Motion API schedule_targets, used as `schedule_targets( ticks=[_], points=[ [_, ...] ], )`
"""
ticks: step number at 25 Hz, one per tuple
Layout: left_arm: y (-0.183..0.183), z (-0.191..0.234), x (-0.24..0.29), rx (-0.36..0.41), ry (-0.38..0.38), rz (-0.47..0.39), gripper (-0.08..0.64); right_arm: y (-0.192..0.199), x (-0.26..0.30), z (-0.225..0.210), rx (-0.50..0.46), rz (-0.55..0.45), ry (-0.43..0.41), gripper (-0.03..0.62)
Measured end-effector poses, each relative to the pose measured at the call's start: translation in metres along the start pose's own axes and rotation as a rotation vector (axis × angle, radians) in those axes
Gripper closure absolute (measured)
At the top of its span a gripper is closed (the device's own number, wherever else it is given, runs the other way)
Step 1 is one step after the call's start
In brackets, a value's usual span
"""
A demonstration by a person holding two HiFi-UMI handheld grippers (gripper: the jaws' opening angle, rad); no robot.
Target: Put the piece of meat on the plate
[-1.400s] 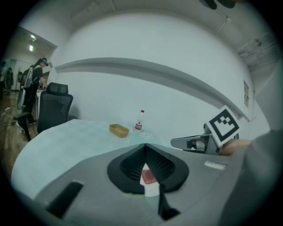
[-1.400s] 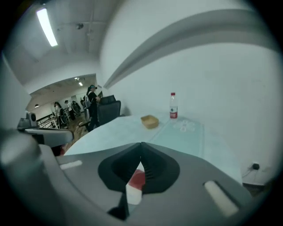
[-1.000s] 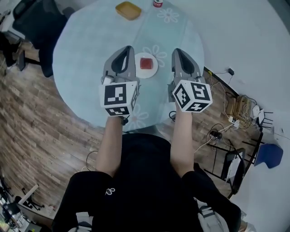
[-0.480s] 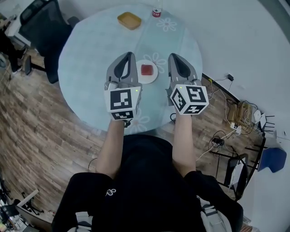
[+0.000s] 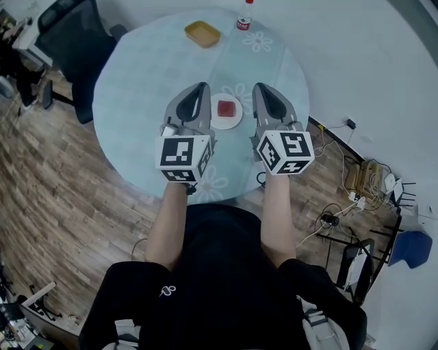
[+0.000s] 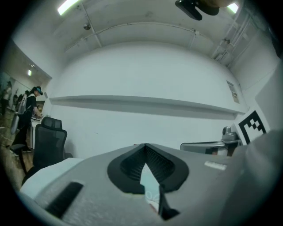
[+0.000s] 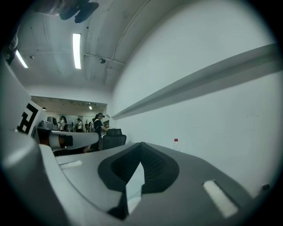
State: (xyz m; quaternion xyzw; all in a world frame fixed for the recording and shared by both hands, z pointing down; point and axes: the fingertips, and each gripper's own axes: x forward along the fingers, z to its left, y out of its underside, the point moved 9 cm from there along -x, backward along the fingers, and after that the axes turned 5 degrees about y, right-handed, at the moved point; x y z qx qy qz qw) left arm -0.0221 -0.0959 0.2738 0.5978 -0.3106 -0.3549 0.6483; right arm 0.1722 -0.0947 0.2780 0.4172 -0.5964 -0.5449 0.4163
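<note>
A red piece of meat (image 5: 226, 108) lies on a small white plate (image 5: 226, 121) near the middle of the round table. My left gripper (image 5: 200, 89) hovers just left of the plate and my right gripper (image 5: 259, 88) just right of it, both pointing away from me. Neither touches the plate or the meat. In the left gripper view the left gripper (image 6: 145, 145) has its jaws together with nothing between them. The right gripper (image 7: 141, 144) looks the same in its own view.
The round table (image 5: 137, 102) has a pale blue flowered cloth. A yellow dish (image 5: 202, 34) and a small bottle (image 5: 243, 20) stand at its far edge. A black office chair (image 5: 75, 41) is at the upper left, cables (image 5: 342, 198) on the floor at the right.
Both grippers have lifted a little above the table, still side by side and shut. The meat stays on the plate.
</note>
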Motion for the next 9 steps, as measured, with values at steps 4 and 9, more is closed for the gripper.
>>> schedule_targets(
  ticks=[4,9],
  points=[
    [0.0036,0.0006,0.0027,-0.007,-0.010,0.014,0.565,-0.0013,0.0013,-0.0001,-0.023,0.002,-0.011,0.583],
    [0.0079,0.0010,0.0037,-0.010,-0.018,0.029,0.565,-0.0004,0.0003,-0.0004,-0.041,0.005,-0.021,0.583]
  ],
)
